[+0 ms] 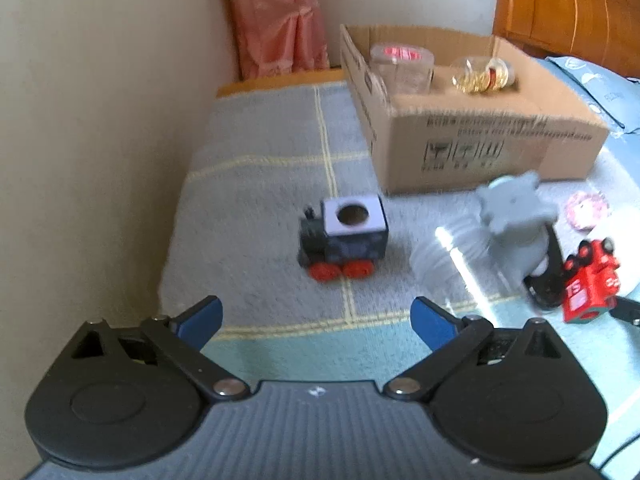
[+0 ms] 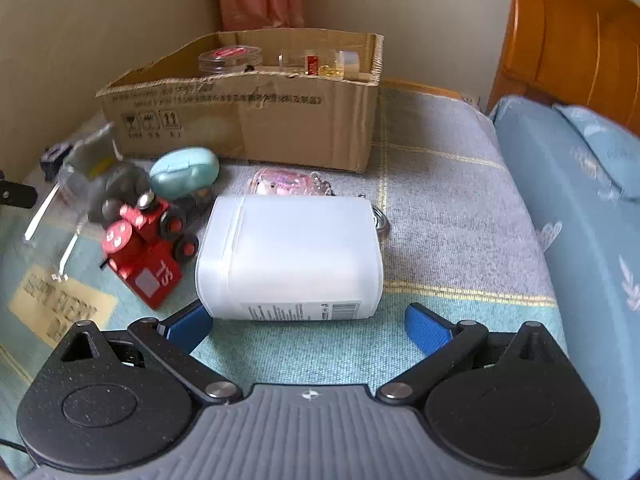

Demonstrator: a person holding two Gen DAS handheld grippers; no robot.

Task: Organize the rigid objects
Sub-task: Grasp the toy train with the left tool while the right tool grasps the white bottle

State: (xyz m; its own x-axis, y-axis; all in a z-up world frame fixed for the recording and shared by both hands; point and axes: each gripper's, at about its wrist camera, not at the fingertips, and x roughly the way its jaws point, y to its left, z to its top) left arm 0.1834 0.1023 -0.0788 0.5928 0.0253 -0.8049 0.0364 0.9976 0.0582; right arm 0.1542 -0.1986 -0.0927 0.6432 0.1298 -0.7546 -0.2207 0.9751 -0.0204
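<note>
White plastic jar (image 2: 290, 258) lay on side just at 12 o'clock of right gripper (image 2: 308, 326), long axis crosswise, lid toward 9 o'clock; jaws apart, empty. Left gripper (image 1: 316, 320) jaws apart; dark toy locomotive (image 1: 344, 238) at 12 o'clock, apart.

Your landmark is the brown cardboard box (image 2: 256, 120) with black print. Before it lie a translucent white bottle (image 2: 290, 258), a red toy train (image 2: 146, 248) with black wheels and a pale teal case (image 2: 184, 174). Left of it stands your dark blue train (image 1: 344, 236) on red wheels. The bed cover (image 1: 260, 184) is grey with yellow grid lines.
</note>
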